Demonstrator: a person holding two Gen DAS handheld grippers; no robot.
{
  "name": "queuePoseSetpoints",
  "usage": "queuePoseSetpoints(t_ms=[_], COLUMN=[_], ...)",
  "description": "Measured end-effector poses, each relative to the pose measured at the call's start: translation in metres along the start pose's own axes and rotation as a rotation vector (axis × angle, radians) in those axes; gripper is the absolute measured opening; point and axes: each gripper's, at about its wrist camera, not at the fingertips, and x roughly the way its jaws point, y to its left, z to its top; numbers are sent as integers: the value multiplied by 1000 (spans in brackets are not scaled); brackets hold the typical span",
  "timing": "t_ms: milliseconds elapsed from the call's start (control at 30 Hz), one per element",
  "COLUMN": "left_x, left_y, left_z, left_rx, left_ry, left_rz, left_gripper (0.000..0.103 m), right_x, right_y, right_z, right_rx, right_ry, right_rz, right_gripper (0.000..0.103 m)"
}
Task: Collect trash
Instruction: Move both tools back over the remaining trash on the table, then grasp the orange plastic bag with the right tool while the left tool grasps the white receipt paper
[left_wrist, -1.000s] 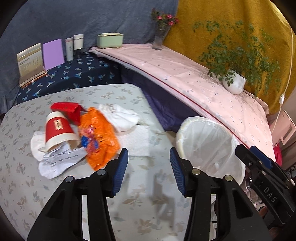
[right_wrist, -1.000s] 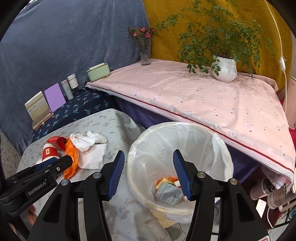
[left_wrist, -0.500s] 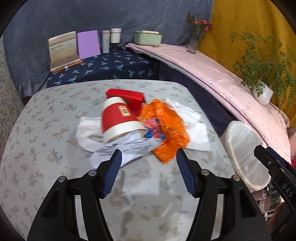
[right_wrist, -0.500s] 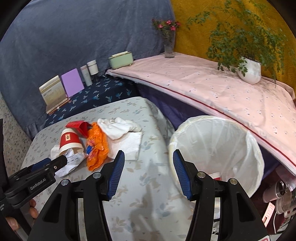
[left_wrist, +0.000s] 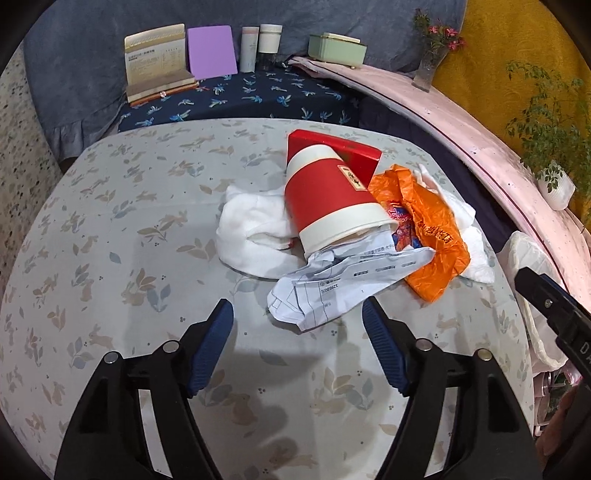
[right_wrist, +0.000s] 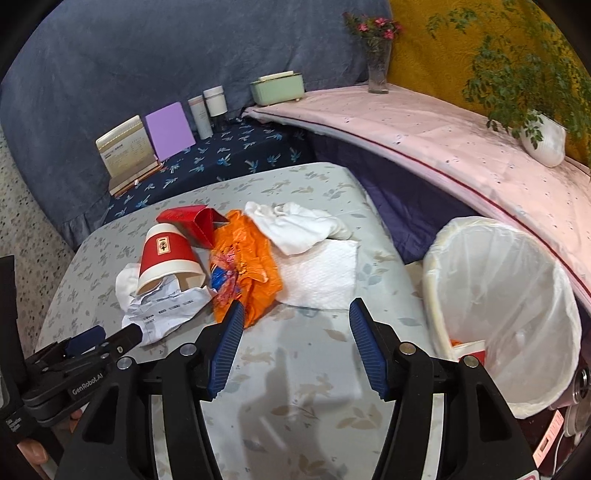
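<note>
Above the floral table (left_wrist: 110, 236), both grippers hover level, jaws spread, empty.

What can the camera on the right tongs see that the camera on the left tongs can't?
Only the right view looks into the lined trash bin, with an orange-and-white scrap at its bottom, and shows the flat paper towel. Only the left view shows the white cloth under the red cup clearly. Both share the cup, the orange bag, the crumpled paper and the red box.
</note>
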Motion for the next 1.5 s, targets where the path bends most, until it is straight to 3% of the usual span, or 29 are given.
queuePoseSetpoints(t_ms=[300,567,733,800,867,967,1133,1500], left_x=[22,28,26,24,22,18,6,-37], left_y=[5,-1,-3,-5,-5,-7,-13,-37], left_z=[7,10,9,9,9,8,6,9], left_rx=[-10,16,25,31,30,36,39,68], left_ry=[36,63,61,60,59,54,39,-36], left_rz=[-37,-84,-91,-91,-95,-96,-102,-133], left_gripper=[66,30,19,16,13,10,6,2], right_x=[38,66,77,81,83,83,68,6], right_y=[16,17,19,20,21,23,26,19], right_z=[9,16,16,16,14,13,13,23], right_rx=[-18,-8,-1,0,-1,-4,-16,-29], right_ry=[36,73,90,98,108,117,97,-20], right_rz=[4,13,22,27,41,67,100,128], right_gripper=[59,59,59,53,33,19,14,13])
